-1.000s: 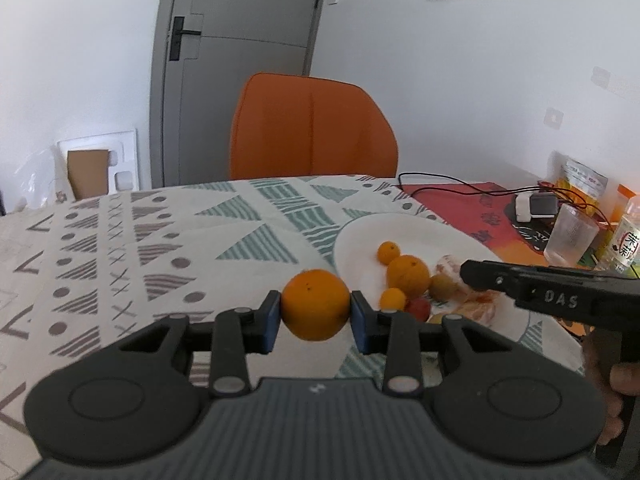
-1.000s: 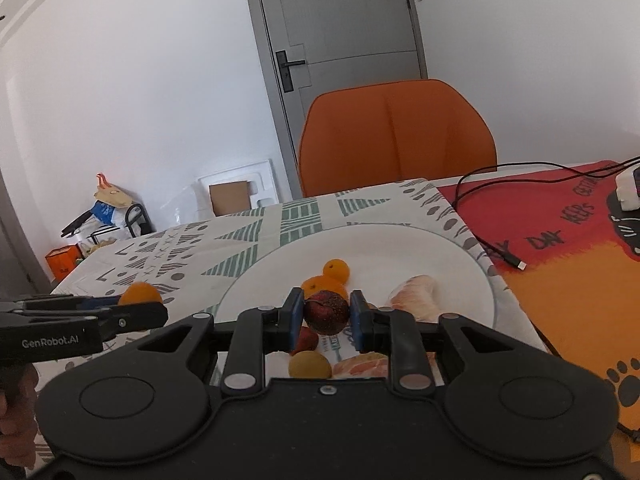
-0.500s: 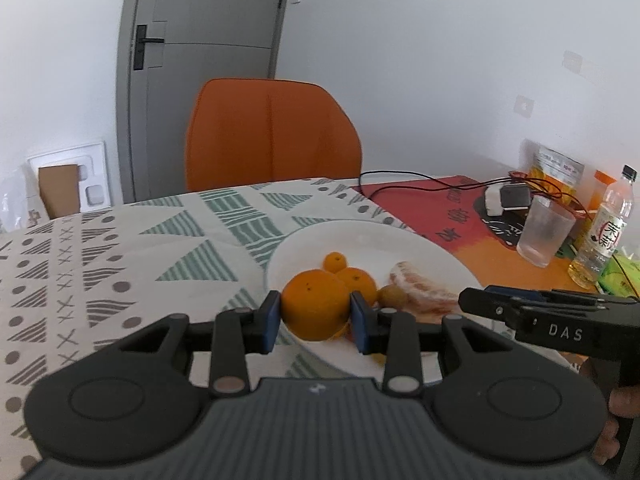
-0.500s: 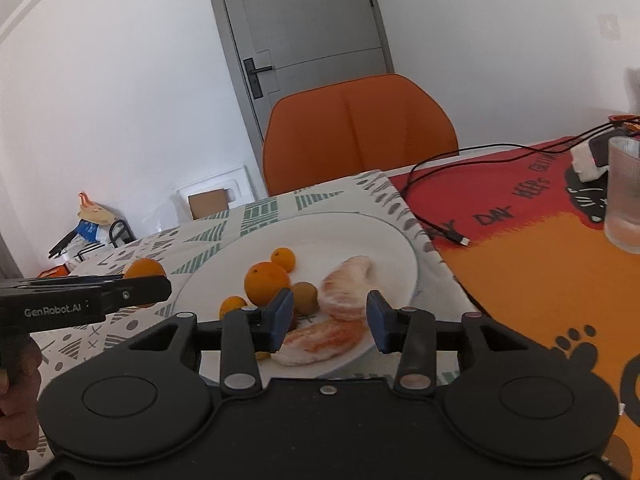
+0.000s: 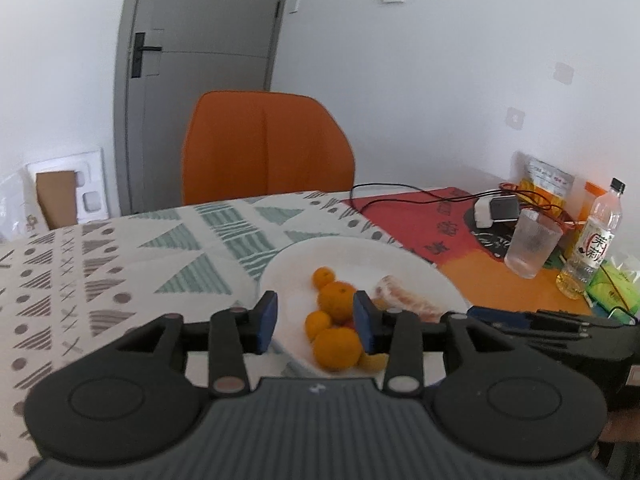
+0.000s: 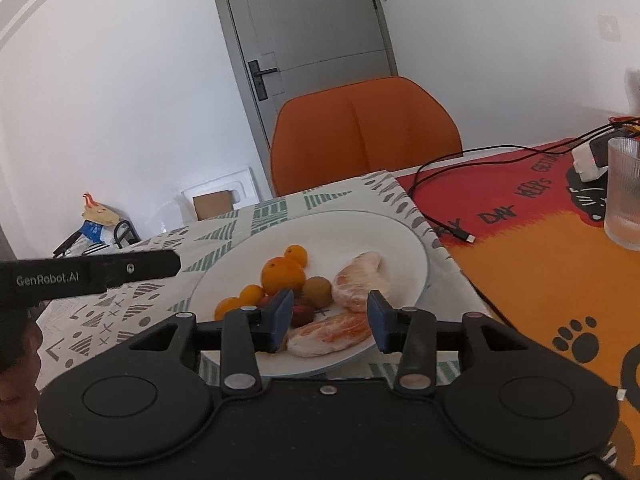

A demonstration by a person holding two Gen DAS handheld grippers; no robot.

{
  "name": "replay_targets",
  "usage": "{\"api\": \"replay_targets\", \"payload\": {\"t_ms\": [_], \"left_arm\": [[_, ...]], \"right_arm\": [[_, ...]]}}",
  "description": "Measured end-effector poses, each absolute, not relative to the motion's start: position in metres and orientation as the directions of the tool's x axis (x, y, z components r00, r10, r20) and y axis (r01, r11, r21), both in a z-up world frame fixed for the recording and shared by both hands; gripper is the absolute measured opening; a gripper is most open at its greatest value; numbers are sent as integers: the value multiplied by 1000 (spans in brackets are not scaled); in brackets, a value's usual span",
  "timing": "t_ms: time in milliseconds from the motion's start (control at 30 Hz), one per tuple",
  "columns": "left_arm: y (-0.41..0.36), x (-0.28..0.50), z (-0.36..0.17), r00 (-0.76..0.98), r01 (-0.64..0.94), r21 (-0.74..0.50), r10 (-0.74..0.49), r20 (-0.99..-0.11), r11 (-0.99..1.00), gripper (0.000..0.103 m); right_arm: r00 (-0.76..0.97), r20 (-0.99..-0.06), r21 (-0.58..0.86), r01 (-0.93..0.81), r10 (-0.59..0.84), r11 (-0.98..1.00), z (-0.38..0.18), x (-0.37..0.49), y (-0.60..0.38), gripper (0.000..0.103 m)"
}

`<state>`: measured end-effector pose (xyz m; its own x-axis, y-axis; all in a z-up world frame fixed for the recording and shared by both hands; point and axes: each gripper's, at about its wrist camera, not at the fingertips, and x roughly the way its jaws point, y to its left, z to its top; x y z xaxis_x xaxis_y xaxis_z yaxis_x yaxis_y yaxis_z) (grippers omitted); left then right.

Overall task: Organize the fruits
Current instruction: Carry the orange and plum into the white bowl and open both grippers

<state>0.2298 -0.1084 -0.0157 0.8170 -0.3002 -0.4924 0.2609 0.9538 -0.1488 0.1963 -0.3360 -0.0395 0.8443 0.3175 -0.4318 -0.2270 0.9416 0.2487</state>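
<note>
The fruits lie on a white plate (image 6: 404, 240) on the patterned surface (image 5: 132, 256): a large orange (image 5: 337, 349) near its front rim, a second orange (image 6: 283, 276), small kumquats (image 6: 296, 255), a brown kiwi (image 6: 317, 291) and two peeled citrus segments (image 6: 332, 334). Only the right wrist view shows the kiwi and the dark red fruit (image 6: 302, 314); only the left shows a bottle (image 5: 592, 248) beyond the glass (image 5: 530, 246). The left gripper (image 5: 315, 322) and right gripper (image 6: 329, 320) both hang over the plate, fingers parted, holding nothing.
</note>
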Motion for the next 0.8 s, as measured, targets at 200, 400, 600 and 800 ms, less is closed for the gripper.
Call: {"api": "replay_targets", "payload": {"t_ms": [200, 400, 600, 800], "left_arm": [[-85, 214, -13, 830, 195, -167, -254, -496, 966, 61], [-70, 201, -9, 841, 157, -161, -218, -495, 974, 64], [-60, 186, -6, 851, 125, -157, -187, -491, 980, 71], [-47, 167, -1, 871, 76, -157, -142, -470, 985, 79]], "right_arm": [[837, -424, 252, -257, 345, 933, -37, 191, -324, 50], [835, -411, 252, -282, 366, 926, -32, 182, -316, 54], [830, -404, 258, -300, 384, 919, -28, 172, -310, 64], [831, -380, 262, -326, 407, 909, -22, 159, -305, 74]]}}
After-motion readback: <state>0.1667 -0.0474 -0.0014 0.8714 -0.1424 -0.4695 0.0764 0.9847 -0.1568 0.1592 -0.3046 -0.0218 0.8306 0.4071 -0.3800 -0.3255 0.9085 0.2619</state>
